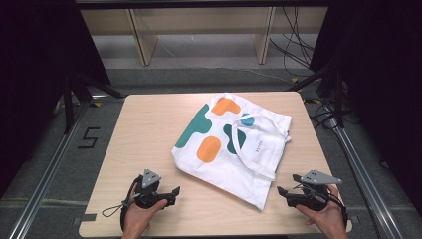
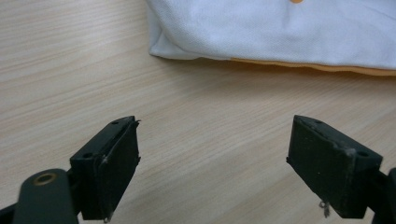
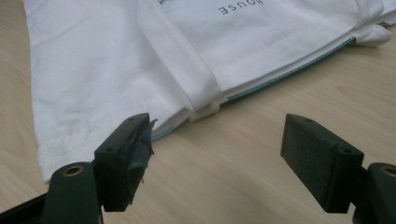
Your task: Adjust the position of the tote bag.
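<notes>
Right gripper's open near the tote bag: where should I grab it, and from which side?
Take the handle strap where it ends at the tote bag edge nearest the right gripper. That raised fabric band overhangs the edge, so come low along the table from the person's side.

Left gripper (image 2: 212, 158) with jaws spread wide over bare wooden table (image 2: 70, 70), white bag (image 2: 280, 28) corner ahead

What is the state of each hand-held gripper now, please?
Left hand-held gripper: open, holding nothing.
Right hand-held gripper: open, holding nothing, near the bag.
</notes>
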### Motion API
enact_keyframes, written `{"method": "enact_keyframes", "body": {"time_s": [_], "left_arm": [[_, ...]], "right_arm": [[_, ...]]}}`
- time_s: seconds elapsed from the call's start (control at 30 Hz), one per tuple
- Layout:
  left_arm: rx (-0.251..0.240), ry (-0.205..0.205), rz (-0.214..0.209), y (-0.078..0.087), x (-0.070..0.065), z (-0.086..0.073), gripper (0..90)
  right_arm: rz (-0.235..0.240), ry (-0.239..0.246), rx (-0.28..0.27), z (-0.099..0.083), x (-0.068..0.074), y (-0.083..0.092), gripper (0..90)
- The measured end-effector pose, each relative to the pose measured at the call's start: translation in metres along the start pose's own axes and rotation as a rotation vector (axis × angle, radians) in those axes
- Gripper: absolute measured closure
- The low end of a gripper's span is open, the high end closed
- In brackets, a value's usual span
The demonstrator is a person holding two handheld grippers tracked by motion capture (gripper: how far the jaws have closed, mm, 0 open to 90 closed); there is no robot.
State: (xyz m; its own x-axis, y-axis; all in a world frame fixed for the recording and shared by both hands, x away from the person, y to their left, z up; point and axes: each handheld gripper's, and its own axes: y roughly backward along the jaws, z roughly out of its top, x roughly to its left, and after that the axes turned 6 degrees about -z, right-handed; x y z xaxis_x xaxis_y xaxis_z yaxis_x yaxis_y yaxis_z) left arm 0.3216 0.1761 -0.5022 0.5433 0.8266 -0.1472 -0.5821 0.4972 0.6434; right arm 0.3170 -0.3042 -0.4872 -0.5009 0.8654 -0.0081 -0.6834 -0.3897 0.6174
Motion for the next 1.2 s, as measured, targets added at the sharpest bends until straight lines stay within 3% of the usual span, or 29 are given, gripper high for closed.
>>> {"method": "enact_keyframes", "body": {"time_s": [0.03, 0.23, 0.27, 0.37, 0.4, 0.43, 0.47, 0.5, 0.57, 0.63, 0.77, 0.8, 0.83, 0.87, 0.9, 0.93, 0.97, 1.0, 1.13, 1.2], "left_arm": [[-0.026, 0.03, 0.011, -0.002, -0.002, 0.0, 15.7], [-0.032, 0.039, 0.012, -0.003, -0.001, 0.001, 16.0], [-0.021, 0.025, 0.007, -0.002, 0.001, 0.001, 16.0], [-0.019, 0.034, 0.021, -0.002, 0.001, 0.002, 16.0], [-0.002, 0.011, 0.018, -0.001, 0.003, 0.002, 16.0], [-0.032, 0.047, 0.026, -0.003, 0.001, 0.002, 16.1], [-0.04, 0.05, 0.015, -0.004, 0.001, 0.002, 16.8], [-0.026, 0.04, 0.018, -0.003, 0.002, 0.003, 16.8], [-0.032, 0.049, 0.016, -0.004, 0.001, 0.003, 17.5], [-0.051, 0.067, 0.012, -0.004, 0.001, 0.002, 17.8], [-0.038, 0.043, 0.005, -0.001, 0.002, 0.002, 18.1], [-0.029, 0.034, 0.01, 0.0, 0.001, 0.002, 18.1], [-0.047, 0.052, 0.002, -0.002, 0.001, 0.002, 18.1], [-0.064, 0.068, -0.001, -0.003, 0.0, 0.001, 18.1], [-0.04, 0.046, 0.006, -0.001, 0.002, 0.001, 18.1], [-0.04, 0.046, 0.006, -0.001, 0.002, 0.001, 18.1], [-0.044, 0.054, 0.01, -0.001, 0.002, 0.002, 18.1], [-0.044, 0.054, 0.01, -0.001, 0.002, 0.002, 18.1], [-0.065, 0.072, 0.008, -0.003, 0.001, 0.002, 18.1], [-0.036, 0.053, 0.012, -0.001, 0.002, 0.002, 18.3]], "right_arm": [[0.003, 0.001, -0.004, 0.0, 0.0, -0.001, 26.3], [0.008, 0.008, -0.013, 0.001, -0.001, -0.002, 28.3], [0.007, 0.009, -0.011, 0.002, -0.001, -0.002, 28.5], [0.01, 0.023, -0.003, 0.003, -0.002, -0.004, 28.6], [0.013, -0.001, -0.004, 0.003, 0.0, -0.005, 28.6], [0.006, 0.004, -0.01, 0.003, 0.0, -0.005, 28.6], [0.026, -0.001, -0.005, 0.005, 0.0, -0.008, 28.7], [0.026, -0.001, -0.005, 0.005, 0.0, -0.008, 28.7], [0.029, 0.025, -0.009, 0.007, -0.003, -0.011, 29.2], [0.032, 0.015, -0.006, 0.009, -0.004, -0.015, 29.3], [0.036, 0.005, -0.003, 0.013, 0.001, -0.017, 29.3], [0.035, 0.045, -0.015, 0.015, -0.001, -0.02, 29.3], [0.028, 0.022, 0.003, 0.015, 0.002, -0.02, 29.3], [0.027, 0.051, 0.006, 0.016, -0.001, -0.021, 29.2], [0.023, 0.016, 0.006, 0.016, 0.002, -0.022, 29.3], [0.023, 0.016, 0.006, 0.016, 0.002, -0.022, 29.3], [0.022, 0.053, -0.001, 0.019, -0.003, -0.025, 29.6], [0.022, 0.053, -0.001, 0.019, -0.003, -0.025, 29.6], [0.037, 0.046, 0.008, 0.022, -0.006, -0.032, 36.6], [0.06, 0.099, 0.008, 0.025, -0.004, -0.038, 44.4]]}}
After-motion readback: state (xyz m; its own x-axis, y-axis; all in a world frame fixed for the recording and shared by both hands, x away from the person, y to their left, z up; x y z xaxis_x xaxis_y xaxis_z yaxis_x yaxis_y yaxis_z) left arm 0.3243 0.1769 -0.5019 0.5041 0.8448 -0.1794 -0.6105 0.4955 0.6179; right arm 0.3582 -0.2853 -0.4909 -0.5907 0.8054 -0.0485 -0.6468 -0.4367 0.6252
